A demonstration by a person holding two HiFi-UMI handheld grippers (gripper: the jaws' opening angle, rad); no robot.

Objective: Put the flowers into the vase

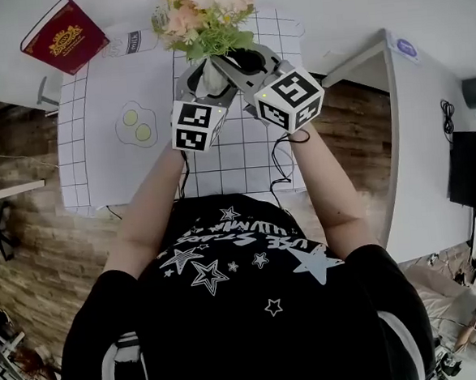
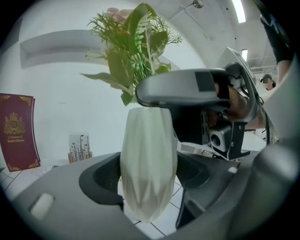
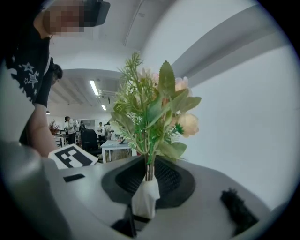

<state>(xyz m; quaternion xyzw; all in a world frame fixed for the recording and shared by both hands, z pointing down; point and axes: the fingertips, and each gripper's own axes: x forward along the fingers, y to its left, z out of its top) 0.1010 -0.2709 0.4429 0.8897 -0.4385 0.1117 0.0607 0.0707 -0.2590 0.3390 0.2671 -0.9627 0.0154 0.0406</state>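
A white faceted vase [image 2: 149, 164] stands on the gridded mat between the jaws of my left gripper [image 2: 149, 185], whose pads press on its sides. A bouquet of pale pink flowers and green fern [image 1: 201, 17] rises just above the vase mouth [image 2: 136, 56]. My right gripper [image 3: 146, 187] is shut on the bouquet's stems, where a white wrap [image 3: 145, 199] shows, and reaches across directly over the vase [image 2: 187, 86]. In the head view both grippers [image 1: 200, 80] [image 1: 241, 63] meet under the flowers. How far the stems reach into the vase is hidden.
A red book [image 1: 64, 35] lies at the table's far left, also seen upright-looking in the left gripper view [image 2: 18, 131]. The white gridded mat [image 1: 117, 88] carries a fried-egg drawing [image 1: 136, 123]. A small printed card [image 2: 79, 147] stands by the wall. The table edge [image 1: 359, 63] runs right.
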